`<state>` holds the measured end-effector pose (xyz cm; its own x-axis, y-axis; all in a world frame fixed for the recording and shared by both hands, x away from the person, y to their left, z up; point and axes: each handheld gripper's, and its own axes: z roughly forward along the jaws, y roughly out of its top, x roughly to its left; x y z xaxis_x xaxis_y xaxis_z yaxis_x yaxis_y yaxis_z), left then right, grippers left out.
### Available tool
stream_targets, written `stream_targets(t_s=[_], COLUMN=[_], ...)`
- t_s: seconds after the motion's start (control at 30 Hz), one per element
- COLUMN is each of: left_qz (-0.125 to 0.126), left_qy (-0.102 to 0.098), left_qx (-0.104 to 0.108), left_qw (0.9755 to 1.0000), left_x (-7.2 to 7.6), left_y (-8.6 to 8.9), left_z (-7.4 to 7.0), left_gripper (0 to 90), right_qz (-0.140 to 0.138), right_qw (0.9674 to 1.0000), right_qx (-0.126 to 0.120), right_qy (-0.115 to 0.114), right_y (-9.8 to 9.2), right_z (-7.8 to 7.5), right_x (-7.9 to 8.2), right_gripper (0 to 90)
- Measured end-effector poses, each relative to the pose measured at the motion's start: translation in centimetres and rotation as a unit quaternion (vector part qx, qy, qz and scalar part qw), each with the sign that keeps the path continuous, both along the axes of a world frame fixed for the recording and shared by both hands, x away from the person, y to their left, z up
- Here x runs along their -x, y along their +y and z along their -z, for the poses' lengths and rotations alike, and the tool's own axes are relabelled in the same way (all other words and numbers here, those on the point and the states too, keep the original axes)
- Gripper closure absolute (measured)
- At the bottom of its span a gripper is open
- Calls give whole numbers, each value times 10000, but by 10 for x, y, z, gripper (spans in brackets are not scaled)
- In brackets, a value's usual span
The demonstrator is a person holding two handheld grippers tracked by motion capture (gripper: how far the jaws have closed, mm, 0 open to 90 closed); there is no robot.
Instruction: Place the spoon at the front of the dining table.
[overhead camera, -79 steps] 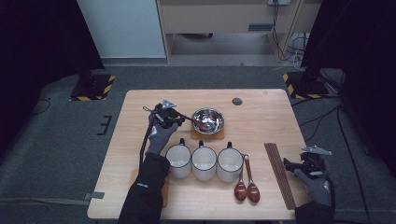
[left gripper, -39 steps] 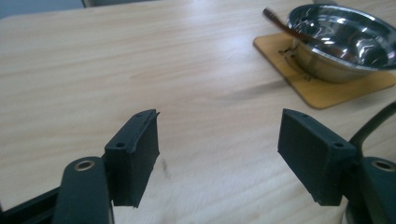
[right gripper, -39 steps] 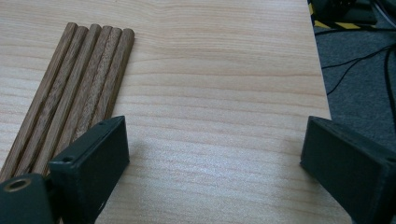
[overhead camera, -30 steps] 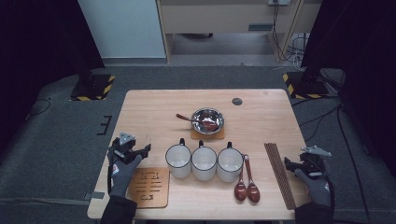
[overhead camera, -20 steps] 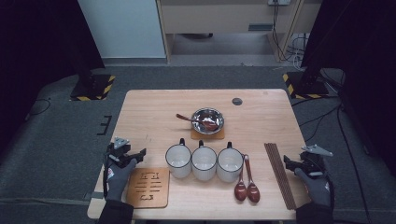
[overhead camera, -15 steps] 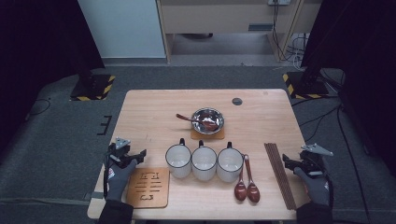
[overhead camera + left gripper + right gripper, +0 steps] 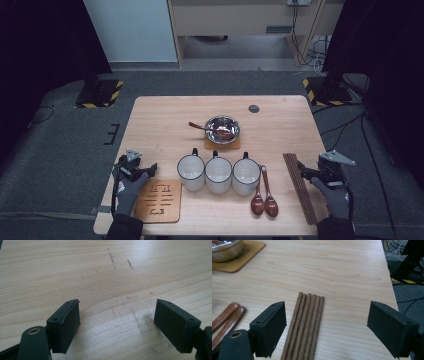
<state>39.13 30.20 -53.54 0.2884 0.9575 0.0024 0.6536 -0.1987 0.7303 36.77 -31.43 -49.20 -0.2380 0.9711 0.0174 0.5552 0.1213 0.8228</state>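
Resting beside the slotted wooden coaster, left gripper: fingers just opened wide, empty, bare surface between them. Spoon now lies in the steel bowl, far beyond the coaster. Right gripper: spread wide, empty, over chopsticks; probably next.

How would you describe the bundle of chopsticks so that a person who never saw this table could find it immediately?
Start at the row of three white mugs near the front of the wooden table and go right, past the two brown spoons. Close to the table's right edge lie the chopsticks, just ahead of the right gripper. They are the only long, straight, dark sticks, lying flat side by side.
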Motion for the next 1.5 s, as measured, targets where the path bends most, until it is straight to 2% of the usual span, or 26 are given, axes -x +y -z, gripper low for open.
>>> stream_targets(t_s=[0.33, 0.8, 0.97, 1.1, 1.2, 1.37, 1.43, 1.47, 1.5], left_qz=[-152, -305, -352, -361, -374, -378, -380, -382, -382], left_qy=[83, 164, 180, 183, 183, 183, 182, 183, 183], left_qx=[-23, -42, -44, -45, -43, -42, -44, -45, -45], left_qw=[9998, 9994, 9992, 9992, 9991, 9991, 9991, 9991, 9991], left_x=[-1, -2, -2, -2, -2, -2, -1, -1, -1], left_y=[0, 0, 0, 0, 0, 0, 0, -1, -1], left_z=[1, 1, 1, 1, 1, 1, 1, 1, 1], left_gripper=[95, 34, 18, 16, 15, 15, 15, 15, 15], right_qz=[-136, -160, -275, -350, -495, -578, -574, -574, -574], right_qw=[9997, 9991, 9983, 9982, 9981, 9978, 9978, 9974, 9974], right_qx=[-94, 62, 170, 197, 55, 38, -95, -245, -245], right_qy=[-173, -384, -488, -440, -357, -322, -329, -347, -347], right_y=[10, 32, 42, 52, 59, 70, 72, 73, 73], right_z=[-14, -43, -54, -63, -69, -75, -77, -80, -80], right_x=[-3, -20, -27, -34, -40, -48, -52, -55, -55], right_gripper=[190, 256, 319, 320, 335, 327, 313, 306, 306])
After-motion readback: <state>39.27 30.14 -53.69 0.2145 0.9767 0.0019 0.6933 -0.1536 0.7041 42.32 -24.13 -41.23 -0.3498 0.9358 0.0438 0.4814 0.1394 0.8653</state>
